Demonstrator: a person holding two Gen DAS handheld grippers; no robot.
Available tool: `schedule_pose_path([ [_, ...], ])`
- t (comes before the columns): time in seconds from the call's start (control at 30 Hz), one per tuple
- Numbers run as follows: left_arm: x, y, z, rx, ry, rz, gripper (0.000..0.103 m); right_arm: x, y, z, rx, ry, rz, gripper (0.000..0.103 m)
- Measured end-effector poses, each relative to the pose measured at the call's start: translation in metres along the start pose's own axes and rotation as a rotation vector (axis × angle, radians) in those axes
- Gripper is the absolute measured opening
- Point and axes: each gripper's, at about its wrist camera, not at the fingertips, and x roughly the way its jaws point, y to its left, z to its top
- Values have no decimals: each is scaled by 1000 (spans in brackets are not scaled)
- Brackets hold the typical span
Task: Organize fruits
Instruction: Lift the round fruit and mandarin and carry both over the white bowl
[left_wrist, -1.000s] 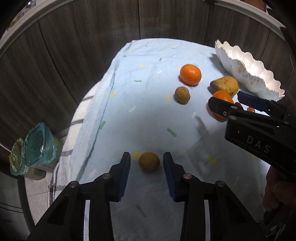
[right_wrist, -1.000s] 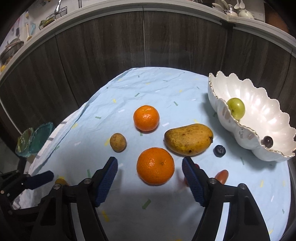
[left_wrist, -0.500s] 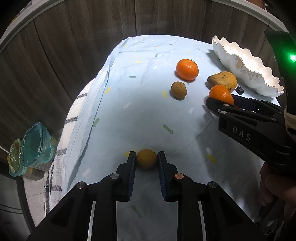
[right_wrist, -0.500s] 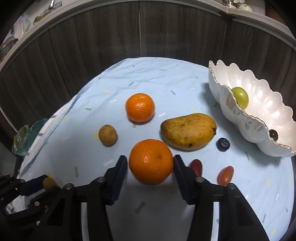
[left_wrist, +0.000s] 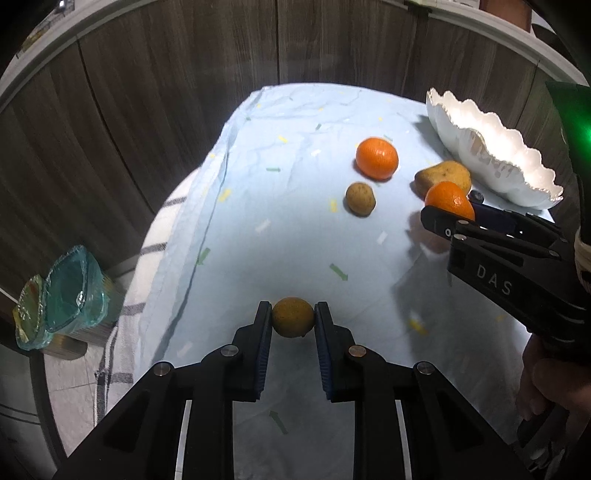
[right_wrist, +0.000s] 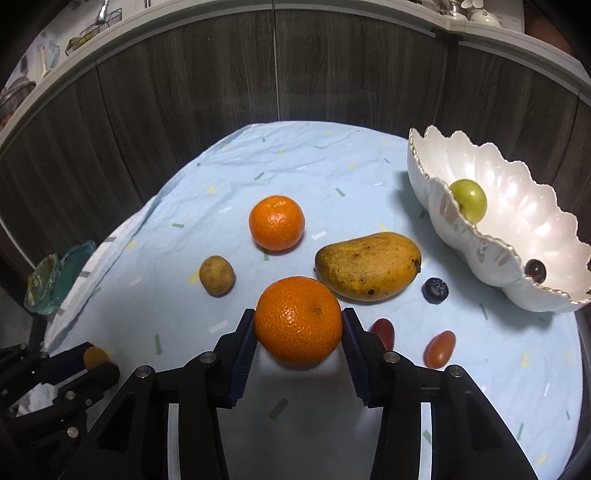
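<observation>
A home kitchen: behind the round table under a pale blue confetti-print cloth (right_wrist: 332, 158) runs a dark wood-panelled counter front (right_wrist: 221, 92); on the counter above it sit a wire dish rack (right_wrist: 94, 27) and white crockery (right_wrist: 476, 14).

Both wrist views close, angled down past own fingers (left_wrist: 263, 332) onto counter (right_wrist: 332, 170); both share bowl (left_wrist: 491, 155), mango (right_wrist: 367, 266).

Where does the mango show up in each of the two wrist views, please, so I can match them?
Left wrist view: the mango lies far right, mostly hidden behind an orange, below the white bowl.
Right wrist view: the mango lies right of centre, just beyond the orange between the jaws.
Shared landmark: the white scalloped bowl, right of the mango in both.
</observation>
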Motion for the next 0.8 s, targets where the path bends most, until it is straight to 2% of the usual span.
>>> schedule_pose_path([
  [0.37, -24, 1, 8, 7, -85, 17, 23, -33, -3, 4, 18, -43, -10, 46],
  [0.8, -57, -24, 24, 113, -218, 30, 23, -78, -22, 13, 65, -122, -42, 46],
])
